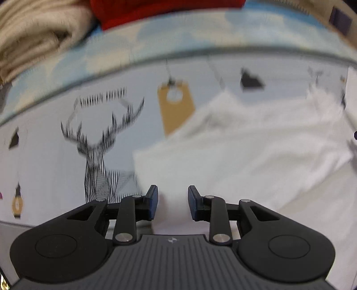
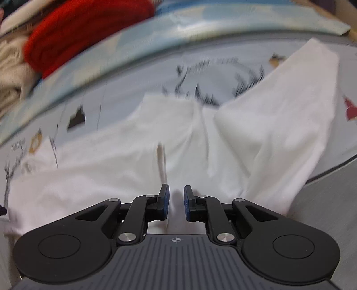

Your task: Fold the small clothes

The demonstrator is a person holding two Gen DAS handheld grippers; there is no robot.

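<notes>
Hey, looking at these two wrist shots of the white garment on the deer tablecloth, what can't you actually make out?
- Lettering above the deer print: left wrist view, motion blur makes it unreadable.
- White garment: right wrist view, blur hides what kind it is; the picture's left edge cuts it off.
- Red cloth: left wrist view, cropped by the top edge.
- Right gripper: cloth between pads, contact unclear.

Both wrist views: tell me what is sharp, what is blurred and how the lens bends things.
Left wrist view: the left tongs are sharp, the deer print and white garment smeared, and the table's edge bows in an arc. Right wrist view: the right tongs are crisp, the white garment and red cloth streaked.
</notes>
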